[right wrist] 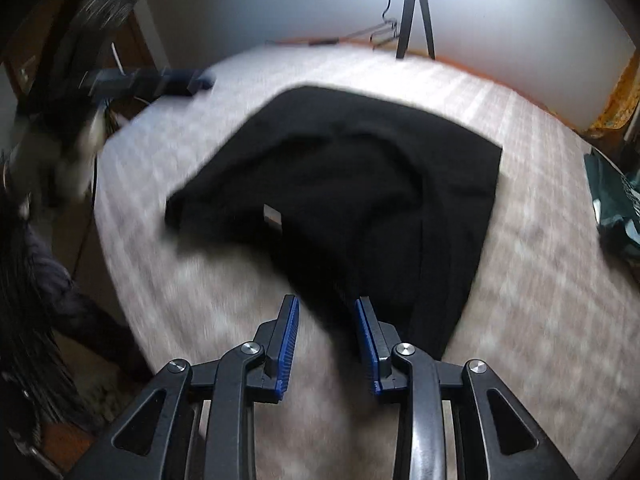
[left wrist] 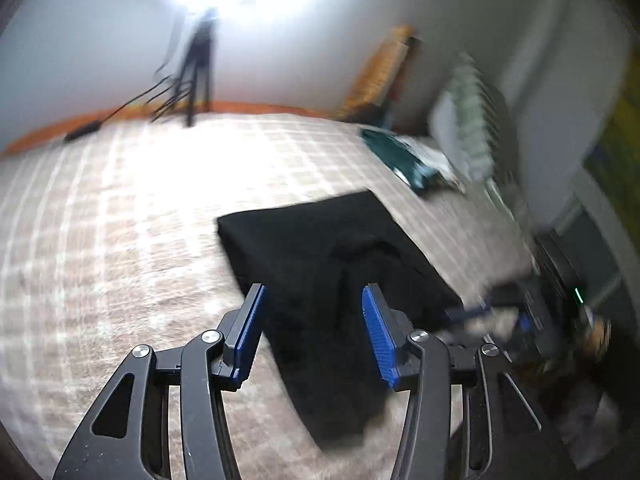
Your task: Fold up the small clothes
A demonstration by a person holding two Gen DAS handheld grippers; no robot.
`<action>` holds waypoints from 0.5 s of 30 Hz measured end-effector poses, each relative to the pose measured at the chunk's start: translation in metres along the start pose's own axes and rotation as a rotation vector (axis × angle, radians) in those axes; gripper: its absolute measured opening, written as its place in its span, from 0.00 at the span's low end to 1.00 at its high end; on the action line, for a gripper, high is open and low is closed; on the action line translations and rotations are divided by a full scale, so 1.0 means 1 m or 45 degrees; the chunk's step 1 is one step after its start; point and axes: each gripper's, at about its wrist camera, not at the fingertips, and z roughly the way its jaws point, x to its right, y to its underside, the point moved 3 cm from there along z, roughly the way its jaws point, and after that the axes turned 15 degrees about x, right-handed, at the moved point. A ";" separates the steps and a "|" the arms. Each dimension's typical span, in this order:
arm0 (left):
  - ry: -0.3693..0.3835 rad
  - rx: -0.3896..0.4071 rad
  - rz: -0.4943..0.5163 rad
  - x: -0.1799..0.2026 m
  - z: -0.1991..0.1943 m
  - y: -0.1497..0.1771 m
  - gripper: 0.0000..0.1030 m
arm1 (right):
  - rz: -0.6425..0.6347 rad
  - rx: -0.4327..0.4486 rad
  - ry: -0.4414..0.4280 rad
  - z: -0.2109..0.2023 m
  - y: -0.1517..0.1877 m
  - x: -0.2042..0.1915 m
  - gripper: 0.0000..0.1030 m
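One black garment (right wrist: 360, 184) mid-bed (right wrist: 540, 320) | white tag (right wrist: 273, 216), writing unreadable | left claw (left wrist: 312, 300) apart, empty | right claw (right wrist: 326, 312) apart, empty

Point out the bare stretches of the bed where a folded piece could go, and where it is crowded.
The checked bedspread is bare between the black garment and the tripod by the far wall, and also along the near edge beside the garment. It is crowded at the side where the teal clothes lie below the pillows.
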 end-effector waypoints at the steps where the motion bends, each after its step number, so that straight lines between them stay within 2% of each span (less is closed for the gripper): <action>1: -0.020 -0.005 -0.041 -0.008 0.006 -0.003 0.47 | 0.017 0.015 -0.014 -0.009 0.001 -0.001 0.29; 4: -0.044 -0.022 -0.114 -0.021 0.023 -0.007 0.47 | 0.093 0.108 -0.038 -0.035 -0.004 0.004 0.31; 6: -0.046 -0.046 -0.165 -0.028 0.035 -0.008 0.53 | 0.196 0.186 -0.006 -0.052 -0.009 0.018 0.38; 8: -0.051 -0.055 -0.216 -0.032 0.040 -0.005 0.55 | 0.294 0.237 0.047 -0.058 -0.011 0.034 0.59; 11: -0.061 -0.089 -0.261 -0.038 0.047 0.001 0.55 | 0.496 0.249 0.069 -0.056 -0.005 0.066 0.61; 15: -0.057 -0.099 -0.375 -0.053 0.054 0.006 0.55 | 0.717 0.204 0.008 -0.036 0.008 0.094 0.61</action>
